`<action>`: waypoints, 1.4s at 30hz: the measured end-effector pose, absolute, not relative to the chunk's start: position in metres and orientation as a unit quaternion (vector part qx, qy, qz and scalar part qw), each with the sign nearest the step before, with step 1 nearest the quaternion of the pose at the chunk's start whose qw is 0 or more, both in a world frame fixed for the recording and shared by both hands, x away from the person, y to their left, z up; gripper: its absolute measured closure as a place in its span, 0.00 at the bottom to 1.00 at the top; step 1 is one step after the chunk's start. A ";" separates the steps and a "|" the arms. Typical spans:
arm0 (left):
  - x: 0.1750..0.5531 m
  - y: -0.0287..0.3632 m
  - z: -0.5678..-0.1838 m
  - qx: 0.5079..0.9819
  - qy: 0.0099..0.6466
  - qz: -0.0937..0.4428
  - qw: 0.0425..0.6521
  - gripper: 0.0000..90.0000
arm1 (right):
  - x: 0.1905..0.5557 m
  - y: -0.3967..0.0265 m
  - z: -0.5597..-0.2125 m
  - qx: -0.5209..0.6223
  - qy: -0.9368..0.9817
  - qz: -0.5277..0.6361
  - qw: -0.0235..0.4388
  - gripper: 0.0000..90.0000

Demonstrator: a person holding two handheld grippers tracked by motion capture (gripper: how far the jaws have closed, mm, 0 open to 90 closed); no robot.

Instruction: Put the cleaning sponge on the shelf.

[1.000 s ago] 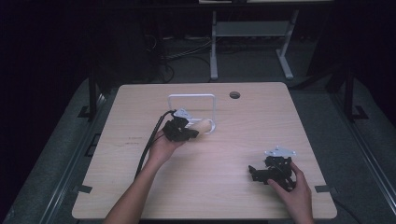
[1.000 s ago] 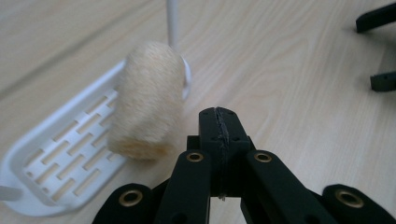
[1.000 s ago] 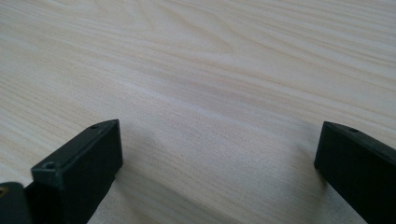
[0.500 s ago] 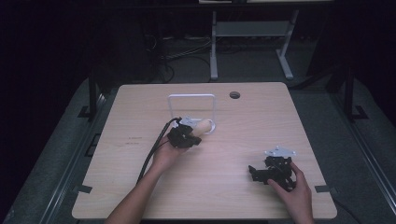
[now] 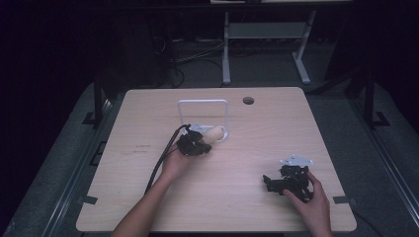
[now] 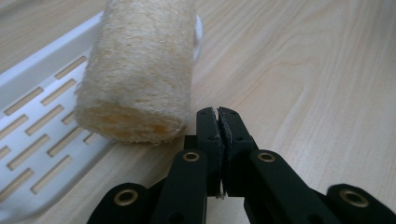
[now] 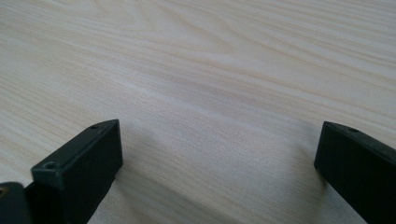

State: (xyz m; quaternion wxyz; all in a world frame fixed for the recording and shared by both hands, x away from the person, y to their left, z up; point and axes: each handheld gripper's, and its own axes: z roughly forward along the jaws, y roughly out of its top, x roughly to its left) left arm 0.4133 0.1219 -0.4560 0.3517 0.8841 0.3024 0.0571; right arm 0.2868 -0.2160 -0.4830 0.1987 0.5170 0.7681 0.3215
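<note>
Wooden table (image 5: 232,148), left gripper (image 5: 196,146) closed beside loofah (image 5: 213,133), forearm outstretched.

Pale wood-grain desk (image 5: 237,197); white rack (image 6: 32,121) with rows of slots; cream, fibrous loofah (image 6: 140,70); both grippers (image 6: 218,116) (image 7: 219,163) black, brass-coloured rivets on the left.

From where I stand the table (image 5: 237,163) is evenly lit from overhead, while the floor and everything beyond it toward 12 o'clock fall into near darkness; the high view is soft and grainy. The left gripper view is bright and sharp, its sponge roll (image 6: 140,70) shadowing the wood beneath. In the right gripper view, blurred jaws cast soft shadows toward 12 o'clock.
</note>
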 end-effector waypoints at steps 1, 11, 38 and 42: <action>0.414 0.124 -0.456 0.882 0.307 0.060 0.354 0.98 | 0.287 -0.216 -0.483 0.517 0.768 0.321 0.199 0.01; 0.419 0.134 -0.454 0.873 0.325 0.075 0.356 0.98 | 0.287 -0.216 -0.483 0.517 0.768 0.322 0.199 0.01; 0.431 0.154 -0.457 0.854 0.360 0.114 0.359 0.99 | 0.287 -0.216 -0.483 0.517 0.768 0.321 0.199 0.01; 0.429 0.153 -0.455 0.857 0.355 0.112 0.357 0.99 | 0.287 -0.216 -0.483 0.517 0.768 0.321 0.199 0.01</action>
